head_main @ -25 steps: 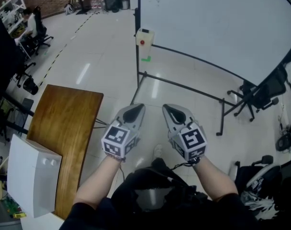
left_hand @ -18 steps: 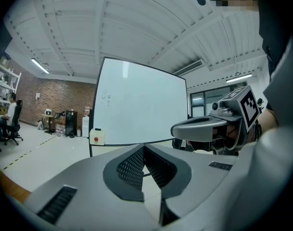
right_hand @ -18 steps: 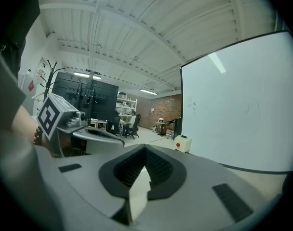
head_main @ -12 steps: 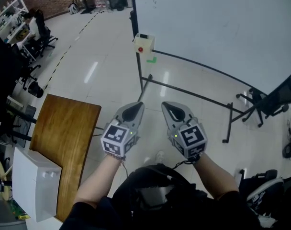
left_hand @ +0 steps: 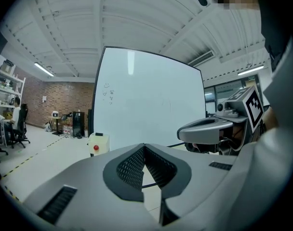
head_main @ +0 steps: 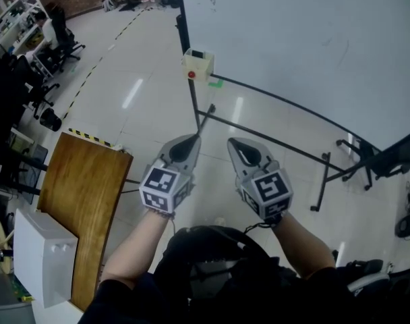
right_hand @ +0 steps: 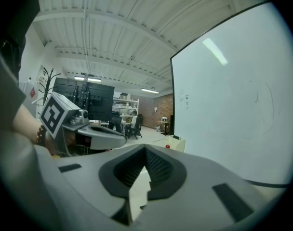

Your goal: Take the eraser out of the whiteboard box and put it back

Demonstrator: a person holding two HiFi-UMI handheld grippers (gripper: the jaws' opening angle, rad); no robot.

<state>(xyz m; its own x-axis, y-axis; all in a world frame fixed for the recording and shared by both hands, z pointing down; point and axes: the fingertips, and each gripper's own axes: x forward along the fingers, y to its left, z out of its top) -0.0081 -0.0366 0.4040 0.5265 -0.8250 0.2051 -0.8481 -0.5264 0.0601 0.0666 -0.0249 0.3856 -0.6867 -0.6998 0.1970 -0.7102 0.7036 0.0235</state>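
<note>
Both grippers are held side by side in front of the person's body, each clenched on nothing. In the left gripper view, the left gripper (left_hand: 144, 148) has its ribbed pads (left_hand: 132, 167) meeting at the tips. Only floor shows through the wedge-shaped gap behind them. The right gripper (right_hand: 145, 151) looks the same in its own view, with its dark pads (right_hand: 161, 170) closed tip to tip and nothing caught between. The two sets of fingertips lie near each other but do not touch, and both point slightly downward toward the whiteboard (head_main: 306, 39) ahead. The whiteboard box (head_main: 198, 64), cream with a red button (head_main: 191, 75) on its front, is fixed at the board's lower left corner. It is well beyond the fingertips, roughly in line with the left gripper's tips and off to the left of the right gripper's. A small dark shape (head_main: 199, 52) sits on top of the box, too small to tell whether it is the eraser. A green mark (head_main: 216, 82) shows just right of the box. The black stand (head_main: 259, 130) under the board crosses the glossy floor between the box and the fingertips. A wooden table (head_main: 83, 194) lies left of the left gripper, with a white case (head_main: 40, 255) on its near end. Far beyond it, a person (head_main: 46, 29) sits among office chairs.
</note>
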